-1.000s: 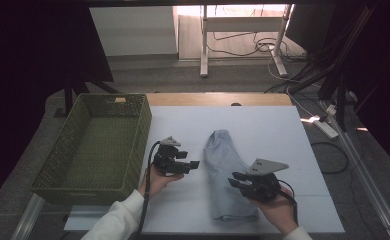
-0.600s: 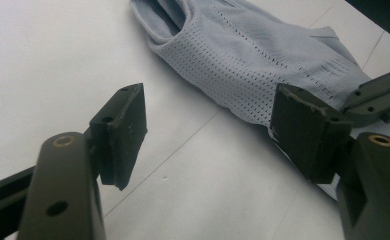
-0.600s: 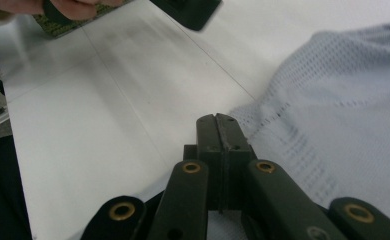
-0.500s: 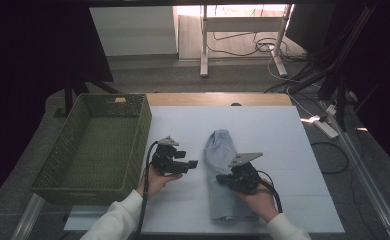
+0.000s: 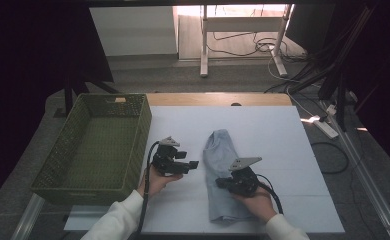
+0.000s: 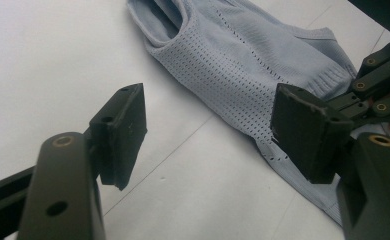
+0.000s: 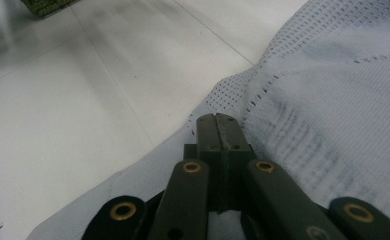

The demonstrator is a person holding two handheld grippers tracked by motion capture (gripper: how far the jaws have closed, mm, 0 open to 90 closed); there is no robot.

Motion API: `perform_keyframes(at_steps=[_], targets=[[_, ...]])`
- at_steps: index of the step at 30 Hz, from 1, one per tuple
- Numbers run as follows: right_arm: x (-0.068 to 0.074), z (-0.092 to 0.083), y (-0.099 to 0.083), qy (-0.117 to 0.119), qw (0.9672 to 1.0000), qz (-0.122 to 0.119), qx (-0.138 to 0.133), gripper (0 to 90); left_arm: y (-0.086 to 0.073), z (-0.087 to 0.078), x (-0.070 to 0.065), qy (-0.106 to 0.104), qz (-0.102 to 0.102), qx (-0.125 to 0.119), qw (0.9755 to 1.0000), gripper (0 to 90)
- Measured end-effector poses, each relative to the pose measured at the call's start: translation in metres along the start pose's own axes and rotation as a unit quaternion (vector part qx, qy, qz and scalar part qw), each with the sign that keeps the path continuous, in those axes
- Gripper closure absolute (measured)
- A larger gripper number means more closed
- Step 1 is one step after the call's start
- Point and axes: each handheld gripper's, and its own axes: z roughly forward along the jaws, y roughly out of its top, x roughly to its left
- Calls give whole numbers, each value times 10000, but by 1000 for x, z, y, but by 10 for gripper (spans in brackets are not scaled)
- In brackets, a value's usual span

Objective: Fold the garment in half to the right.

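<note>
Now, right tool (image 5: pixel 226 182) pinched shut on pale-blue knit garment (image 5: pixel 222 165) at its near left edge, left tool (image 5: pixel 192 165) wide open, empty; next: lift toward basket (image 5: pixel 58 172) at left.

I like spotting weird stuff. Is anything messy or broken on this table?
Nothing looks broken or spilled. The light blue knit garment lies bunched and crooked on the white table, not flat. The green basket sits straight beside it. The garment's little holes are just its knit pattern.
</note>
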Motion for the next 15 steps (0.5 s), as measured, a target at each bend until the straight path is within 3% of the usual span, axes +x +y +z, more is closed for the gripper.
perform_keyframes(at_steps=[15], targets=[[1, -1, 0, -30, 10000, -32, -38, 897, 0, 0, 0, 5, -13, -16, 10000, 313]])
